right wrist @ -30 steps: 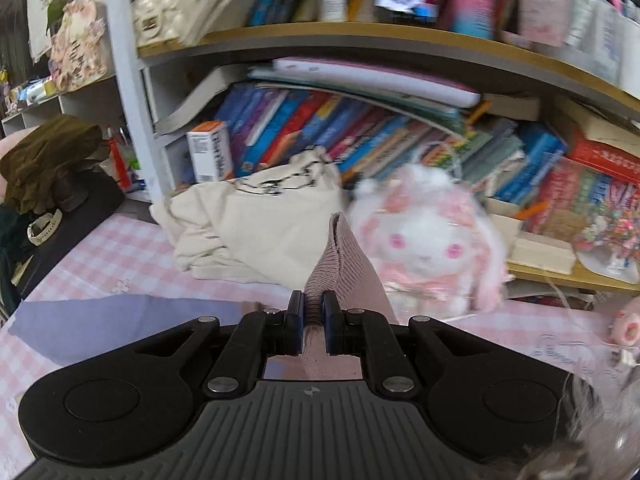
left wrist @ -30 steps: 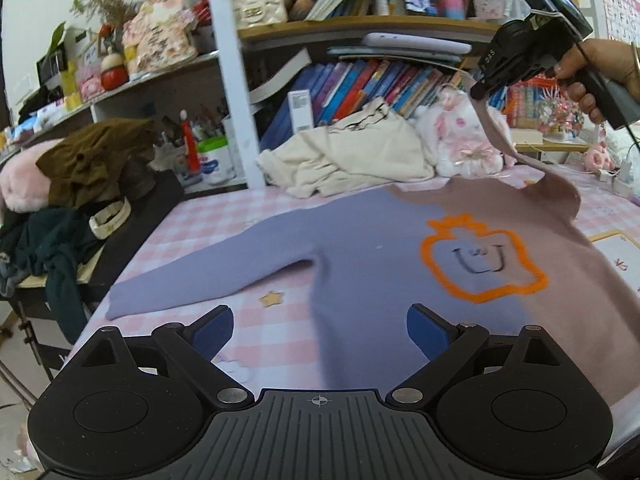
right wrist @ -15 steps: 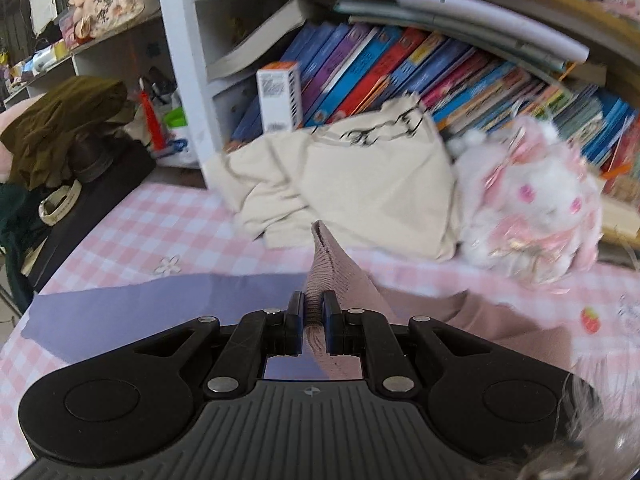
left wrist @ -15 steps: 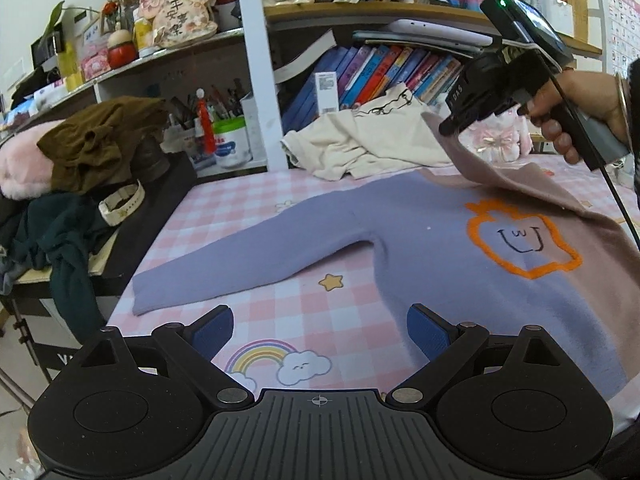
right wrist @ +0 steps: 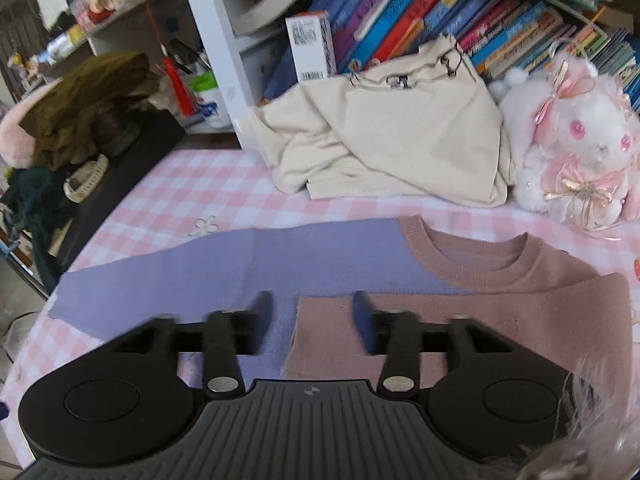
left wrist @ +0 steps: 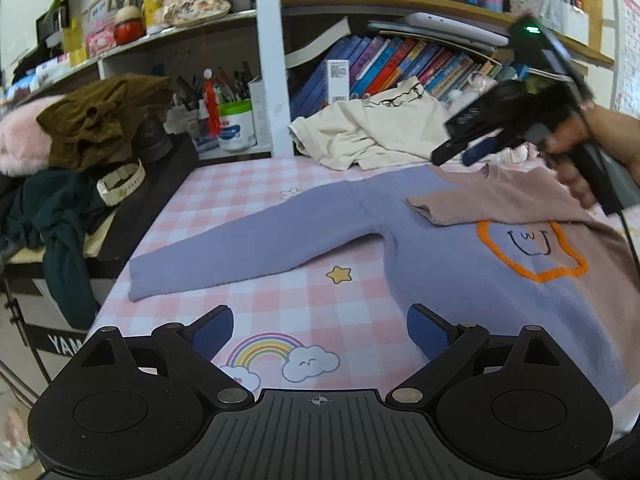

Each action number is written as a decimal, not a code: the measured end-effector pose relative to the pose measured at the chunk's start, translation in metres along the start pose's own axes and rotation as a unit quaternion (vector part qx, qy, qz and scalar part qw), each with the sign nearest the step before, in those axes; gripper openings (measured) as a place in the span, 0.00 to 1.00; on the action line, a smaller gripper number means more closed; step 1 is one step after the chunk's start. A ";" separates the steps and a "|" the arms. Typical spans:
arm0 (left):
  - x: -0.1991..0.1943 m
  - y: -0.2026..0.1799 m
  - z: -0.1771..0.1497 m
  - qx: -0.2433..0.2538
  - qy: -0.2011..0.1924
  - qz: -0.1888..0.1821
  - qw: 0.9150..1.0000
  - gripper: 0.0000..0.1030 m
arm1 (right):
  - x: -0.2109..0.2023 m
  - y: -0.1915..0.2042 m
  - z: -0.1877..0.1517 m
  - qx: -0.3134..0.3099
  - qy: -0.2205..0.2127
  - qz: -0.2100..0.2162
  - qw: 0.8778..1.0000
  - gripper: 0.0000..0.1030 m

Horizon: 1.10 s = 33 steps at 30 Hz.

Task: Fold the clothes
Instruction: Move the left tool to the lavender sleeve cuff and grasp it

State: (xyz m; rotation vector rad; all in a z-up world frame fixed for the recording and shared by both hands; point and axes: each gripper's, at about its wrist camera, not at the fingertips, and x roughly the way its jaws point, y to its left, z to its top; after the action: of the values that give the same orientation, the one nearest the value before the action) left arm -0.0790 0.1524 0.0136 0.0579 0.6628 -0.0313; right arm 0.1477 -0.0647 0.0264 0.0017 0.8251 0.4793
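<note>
A sweater, half purple and half dusty pink with an orange outlined face, lies flat on the pink checked table. Its purple sleeve stretches out to the left. The pink sleeve lies folded across the chest. In the right wrist view its cuff rests on the purple part below the neckline. My right gripper hovers just over that cuff, jaws opening and pads off the cloth; the left wrist view shows this right gripper in a hand. My left gripper is open and holds nothing, above the table's near edge.
A crumpled cream garment and a white-pink plush rabbit sit at the back against a bookshelf. A black stand at the left edge carries brown clothes, dark green clothes and a watch.
The right gripper carried the pink sleeve down and to the left across the sweater, then let go; the sleeve now lies flat. My left gripper shifted sideways and stayed open.
</note>
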 end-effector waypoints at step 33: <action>0.120 0.177 0.004 -0.312 0.022 0.106 0.944 0.50 | -0.136 -0.037 -0.193 0.072 0.036 -0.203 0.976 0.85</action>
State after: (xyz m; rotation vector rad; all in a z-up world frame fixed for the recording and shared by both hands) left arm 0.0264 0.3276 -0.0488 -0.4825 0.6828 0.3890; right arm -0.0522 -0.1884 -0.0172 -0.0500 0.9037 0.0331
